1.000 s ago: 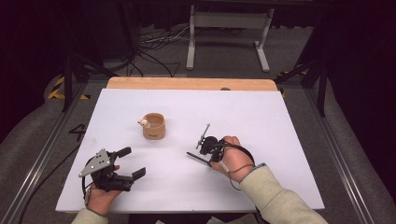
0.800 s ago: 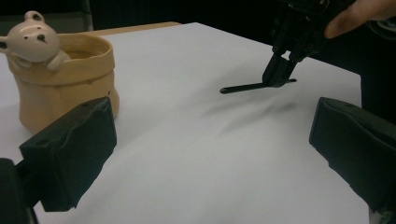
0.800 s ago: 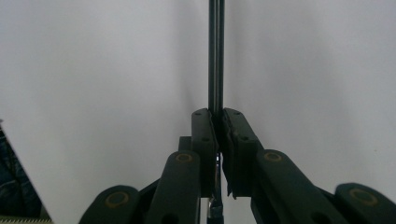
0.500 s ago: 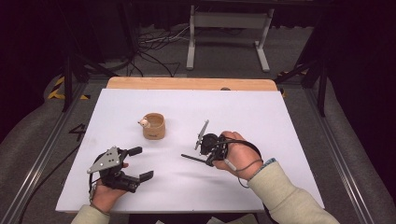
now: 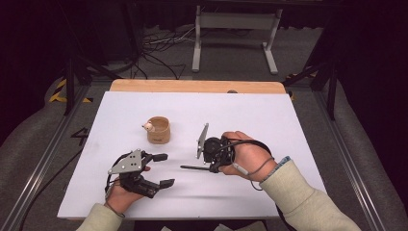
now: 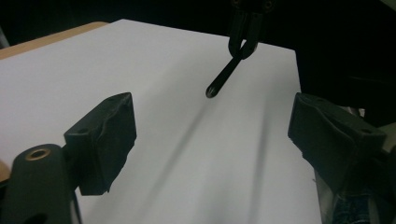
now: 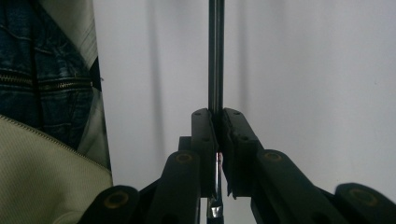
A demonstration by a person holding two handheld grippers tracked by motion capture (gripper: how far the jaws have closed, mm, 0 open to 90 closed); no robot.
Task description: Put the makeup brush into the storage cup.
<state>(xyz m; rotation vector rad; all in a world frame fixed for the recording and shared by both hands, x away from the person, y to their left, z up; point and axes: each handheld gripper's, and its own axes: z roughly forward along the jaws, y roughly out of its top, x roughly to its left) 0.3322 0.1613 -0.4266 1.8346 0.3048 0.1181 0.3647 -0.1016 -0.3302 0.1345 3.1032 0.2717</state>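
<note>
Holding its jaws spread wide with nothing between them, the left tool (image 5: 156, 169) sits nearest the person, low over the front of the white desk (image 5: 288, 120). Just beyond and to its right, the right tool (image 5: 208, 153) is clamped on a thin dark rod (image 5: 195, 167); the right gripper view shows the rod (image 7: 215, 56) pinched tight between the pads and running straight out ahead. From the left gripper view, the rod's rounded tip (image 6: 211, 91) points towards the open left tool, clear of the desk. Farther back stands a small wooden cup (image 5: 158, 130) with a pale little object at its rim. The step in hand looks like carrying the rod. Next, I judge, comes either a handover or lowering it into the cup, which calls for steady aim.
</note>
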